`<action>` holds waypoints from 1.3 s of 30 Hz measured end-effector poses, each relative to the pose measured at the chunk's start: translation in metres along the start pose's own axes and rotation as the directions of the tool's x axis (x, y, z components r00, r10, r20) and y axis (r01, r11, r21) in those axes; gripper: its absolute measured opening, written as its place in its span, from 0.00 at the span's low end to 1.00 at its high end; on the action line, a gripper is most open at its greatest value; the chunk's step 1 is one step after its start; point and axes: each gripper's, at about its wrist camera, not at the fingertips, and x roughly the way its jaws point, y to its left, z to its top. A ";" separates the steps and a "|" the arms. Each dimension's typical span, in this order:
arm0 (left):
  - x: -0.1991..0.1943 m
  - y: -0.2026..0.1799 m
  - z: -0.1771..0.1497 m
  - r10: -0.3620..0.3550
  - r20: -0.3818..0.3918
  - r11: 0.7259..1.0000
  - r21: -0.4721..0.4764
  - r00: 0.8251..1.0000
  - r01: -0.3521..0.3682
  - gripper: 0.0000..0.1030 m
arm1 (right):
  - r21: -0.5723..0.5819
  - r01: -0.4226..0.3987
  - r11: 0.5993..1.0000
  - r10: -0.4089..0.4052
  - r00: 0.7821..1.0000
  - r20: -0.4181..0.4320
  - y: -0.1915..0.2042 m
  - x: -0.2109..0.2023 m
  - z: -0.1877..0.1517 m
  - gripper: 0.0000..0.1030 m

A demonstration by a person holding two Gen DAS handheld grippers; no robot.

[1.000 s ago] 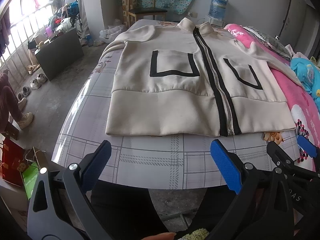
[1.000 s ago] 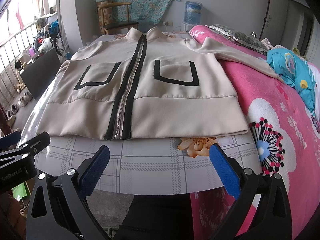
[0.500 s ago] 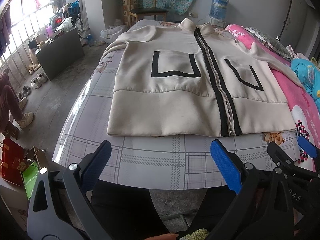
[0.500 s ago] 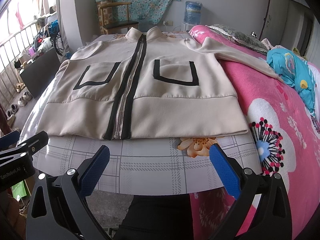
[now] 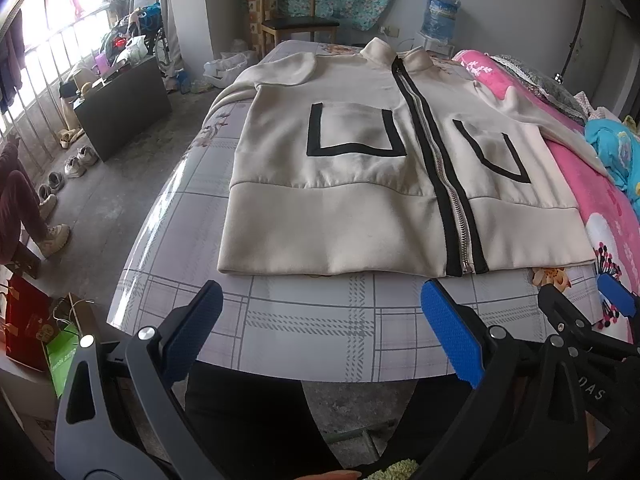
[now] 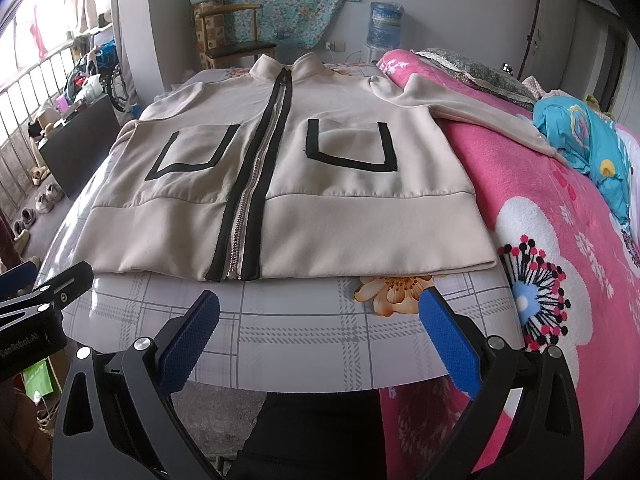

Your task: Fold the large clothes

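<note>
A cream zip-up jacket (image 5: 360,184) (image 6: 320,184) with black zipper trim and black pocket outlines lies flat, front up, on the checked table cover (image 5: 312,320). Its hem faces me and its collar points away. One sleeve trails right over the pink blanket (image 6: 560,208); the other runs off the far left edge. My left gripper (image 5: 320,320) hovers open just short of the hem, nothing between its blue pads. My right gripper (image 6: 320,320) is open too, at the table's front edge below the zipper end. Each gripper shows at the edge of the other's view.
A pink flowered blanket covers the right side, with a blue garment (image 6: 584,136) on it. A wooden chair (image 5: 296,20) and a water bottle (image 6: 386,24) stand behind the table. On the left floor are a dark cabinet (image 5: 120,108), shoes and a seated person's legs (image 5: 24,208).
Both grippers have crept slightly forward toward the jacket hem; the jacket has not moved and both stay open.
</note>
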 end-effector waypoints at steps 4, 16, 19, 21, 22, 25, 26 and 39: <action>0.006 0.000 0.001 0.008 -0.009 1.000 0.004 1.000 -0.008 0.94 | 0.001 0.006 1.000 -0.006 1.000 -0.005 -0.002 0.003 0.001 0.94; 0.040 0.003 0.001 -0.058 -0.014 0.998 0.034 0.998 0.059 0.94 | 0.035 -0.013 0.999 0.015 0.999 -0.037 -0.018 0.029 0.003 0.94; 0.041 0.017 -0.001 -0.197 0.033 0.980 0.024 0.980 0.196 0.94 | 0.035 -0.020 0.999 0.021 0.999 -0.045 -0.034 0.038 0.005 0.94; 0.043 0.025 0.000 -0.210 0.047 0.978 0.020 0.977 0.209 0.94 | 0.058 -0.006 0.998 0.008 0.999 -0.034 -0.053 0.042 0.007 0.94; 0.045 0.029 0.001 -0.213 0.048 0.977 0.016 0.976 0.212 0.94 | 0.068 0.002 0.998 0.000 1.000 -0.029 -0.060 0.043 0.007 0.94; 0.050 0.043 0.005 -0.267 0.048 0.963 -0.008 0.962 0.268 0.94 | 0.101 0.037 0.994 -0.035 0.999 -0.019 -0.089 0.049 0.010 0.94; 0.053 0.049 0.007 -0.289 0.043 0.957 -0.026 0.956 0.290 0.94 | 0.116 0.048 0.992 -0.046 0.999 -0.019 -0.100 0.052 0.012 0.94; 0.101 0.079 0.029 -0.101 0.043 0.993 -0.063 0.994 0.103 0.90 | 0.130 0.044 0.990 -0.041 0.999 -0.026 -0.130 0.093 0.030 0.73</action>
